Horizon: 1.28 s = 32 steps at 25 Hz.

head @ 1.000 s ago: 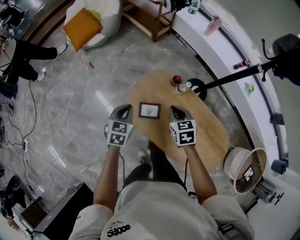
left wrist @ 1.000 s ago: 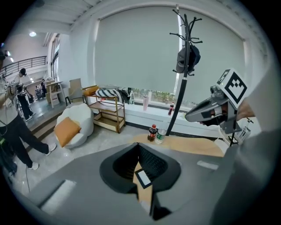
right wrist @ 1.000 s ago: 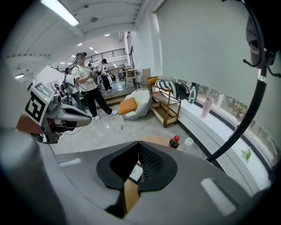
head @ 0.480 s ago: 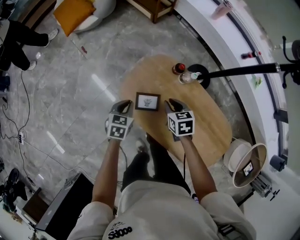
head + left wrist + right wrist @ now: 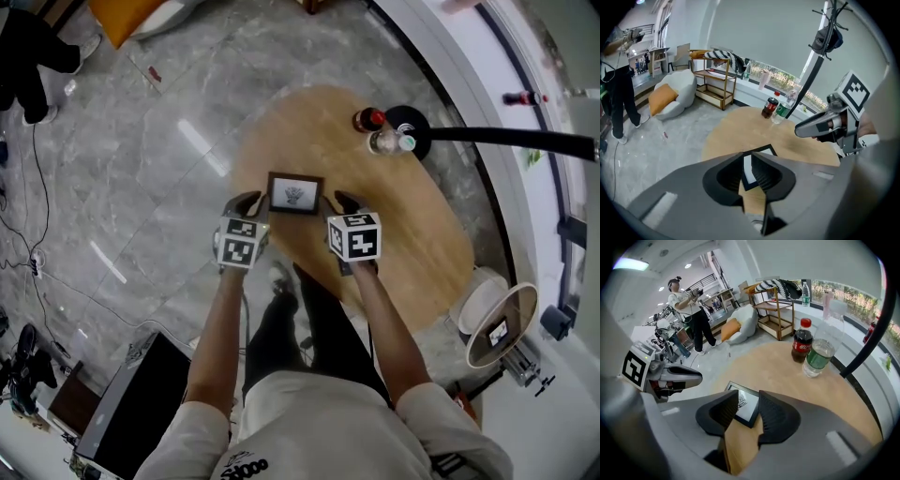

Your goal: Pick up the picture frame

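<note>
A small black picture frame with a white print lies flat on the oval wooden table, near its left end. My left gripper is just left of the frame and my right gripper just right of it, both pointing steeply down. In the left gripper view the frame shows through the gap of the left gripper, whose jaws are opening with nothing pressed between them. In the right gripper view the frame lies beyond the right gripper, which is also opening and empty.
A cola bottle and a water bottle stand at the table's far end beside a black stand base with a long pole. A round white stool is at the right. A black box sits on the floor.
Both grippers have come down toward the table and now flank the picture frame closely. Their jaws, shut earlier, have parted.
</note>
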Motion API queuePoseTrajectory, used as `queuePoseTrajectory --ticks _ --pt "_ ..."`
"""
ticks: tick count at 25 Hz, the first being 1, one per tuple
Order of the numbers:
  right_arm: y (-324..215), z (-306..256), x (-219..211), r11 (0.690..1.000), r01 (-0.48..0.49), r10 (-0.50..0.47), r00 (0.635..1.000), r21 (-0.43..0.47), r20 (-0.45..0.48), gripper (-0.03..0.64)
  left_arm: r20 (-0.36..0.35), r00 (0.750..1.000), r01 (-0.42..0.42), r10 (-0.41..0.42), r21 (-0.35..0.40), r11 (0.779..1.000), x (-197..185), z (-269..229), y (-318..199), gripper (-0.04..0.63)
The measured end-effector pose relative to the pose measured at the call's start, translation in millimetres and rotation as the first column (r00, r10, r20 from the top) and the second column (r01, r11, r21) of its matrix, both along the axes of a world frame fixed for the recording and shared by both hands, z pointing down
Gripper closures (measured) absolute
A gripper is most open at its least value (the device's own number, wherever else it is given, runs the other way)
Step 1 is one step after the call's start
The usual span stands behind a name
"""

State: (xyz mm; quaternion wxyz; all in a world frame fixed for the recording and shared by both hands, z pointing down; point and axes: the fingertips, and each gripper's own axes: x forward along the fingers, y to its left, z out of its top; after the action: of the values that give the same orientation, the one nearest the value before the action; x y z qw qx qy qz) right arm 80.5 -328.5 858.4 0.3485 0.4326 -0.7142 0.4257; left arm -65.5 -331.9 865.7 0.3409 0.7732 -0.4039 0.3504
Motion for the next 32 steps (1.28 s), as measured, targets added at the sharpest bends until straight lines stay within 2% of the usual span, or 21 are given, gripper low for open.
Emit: queuePoseTrajectory --ticks 10,17,22,27,30,32 --pt "5 75 -4 0.989 -0.048 0.053 0.998 -0.140 0.027 0.449 0.010 0.999 0.037 -0.036 -0.106 0.994 0 71 4 0.508" --pt "16 112 -6 0.971 -0.084 0.092 0.995 -0.224 0.026 0.449 0.001 0.998 0.063 -0.064 -0.159 0.985 6 98 2 0.489" --pt "15 126 -3 0.958 -0.137 0.146 0.989 -0.252 0.021 0.449 0.021 0.996 0.093 -0.091 -0.196 0.976 6 112 3 0.485" --pt "9 133 -8 0.954 -0.140 0.149 0.989 -0.264 0.014 0.449 0.039 0.993 0.115 -0.109 -0.226 0.967 6 124 8 0.486" --pt "7 136 -4 0.953 -0.143 0.139 0.990 -0.269 -0.033 0.496 0.054 0.991 0.129 -0.119 -0.235 0.963 6 129 9 0.492" --pt "9 136 -4 0.951 -0.152 0.147 0.988 -0.269 -0.038 0.497 0.056 0.991 0.132 -0.123 -0.234 0.963 6 130 11 0.498"
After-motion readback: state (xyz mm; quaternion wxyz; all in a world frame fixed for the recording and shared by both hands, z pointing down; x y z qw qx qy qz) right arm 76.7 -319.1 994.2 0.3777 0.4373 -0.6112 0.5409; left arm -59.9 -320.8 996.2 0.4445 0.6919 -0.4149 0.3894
